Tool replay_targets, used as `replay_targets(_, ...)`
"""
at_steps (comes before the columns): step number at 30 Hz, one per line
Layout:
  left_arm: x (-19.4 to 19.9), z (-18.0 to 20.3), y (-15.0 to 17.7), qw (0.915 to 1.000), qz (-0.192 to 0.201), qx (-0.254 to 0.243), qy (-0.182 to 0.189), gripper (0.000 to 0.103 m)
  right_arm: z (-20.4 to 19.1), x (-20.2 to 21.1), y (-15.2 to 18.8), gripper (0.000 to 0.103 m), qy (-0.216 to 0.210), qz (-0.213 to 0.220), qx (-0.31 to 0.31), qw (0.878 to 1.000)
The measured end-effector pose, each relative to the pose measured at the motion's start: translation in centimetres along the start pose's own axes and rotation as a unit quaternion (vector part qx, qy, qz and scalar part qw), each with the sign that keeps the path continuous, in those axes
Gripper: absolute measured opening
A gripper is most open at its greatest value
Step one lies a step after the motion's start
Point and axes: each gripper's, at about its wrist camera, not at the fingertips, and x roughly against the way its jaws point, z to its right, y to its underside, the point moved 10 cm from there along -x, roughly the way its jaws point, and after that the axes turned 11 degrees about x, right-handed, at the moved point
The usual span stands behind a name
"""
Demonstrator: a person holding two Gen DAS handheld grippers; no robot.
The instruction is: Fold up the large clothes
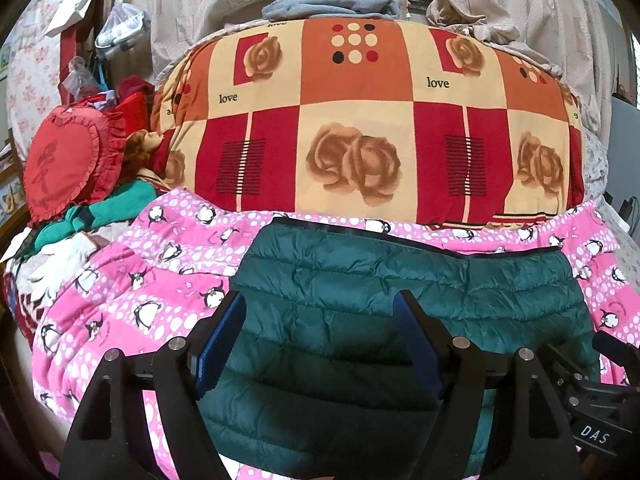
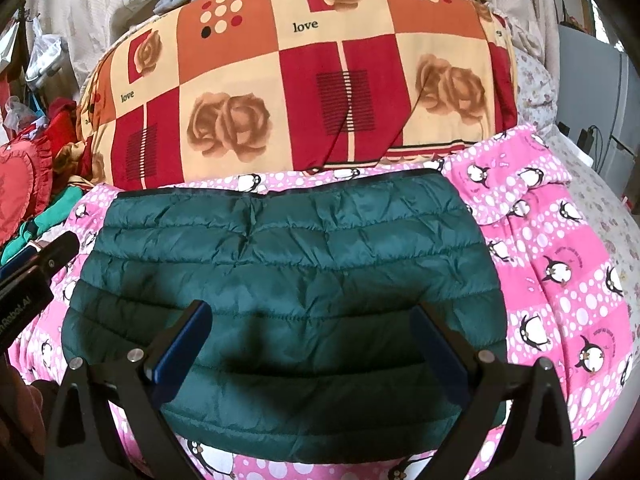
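Observation:
A dark green quilted puffer jacket (image 1: 400, 292) lies folded into a compact rectangle on a pink penguin-print blanket (image 1: 120, 300). It also shows in the right wrist view (image 2: 288, 264), on the same blanket (image 2: 560, 280). My left gripper (image 1: 320, 300) is open and empty, hovering above the jacket's near left part. My right gripper (image 2: 312, 312) is open and empty, above the jacket's near middle. Part of the left gripper's body shows at the left edge of the right wrist view (image 2: 36, 264).
A big rolled quilt with roses and "love" print (image 1: 360, 120) lies just behind the jacket. A red heart cushion (image 1: 68, 168), a doll and green clothes are piled at the left. Curtains hang behind. A floral sheet (image 2: 600, 216) lies at the right.

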Motion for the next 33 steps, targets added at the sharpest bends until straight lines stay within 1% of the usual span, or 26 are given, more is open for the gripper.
replay_targets(12,-1.2,-0.1,0.5,0.9999,-0.013,-0.001,-0.004,0.054,0.0,-1.2,0.6,0.101,-0.001,-0.015,-0.003,1.000)
replay_targets(33,-2.2,0.1,1.3,0.9996,-0.025,-0.008,-0.005,0.054,-0.2,-2.0,0.6,0.101,-0.005,-0.020,-0.002,1.000)
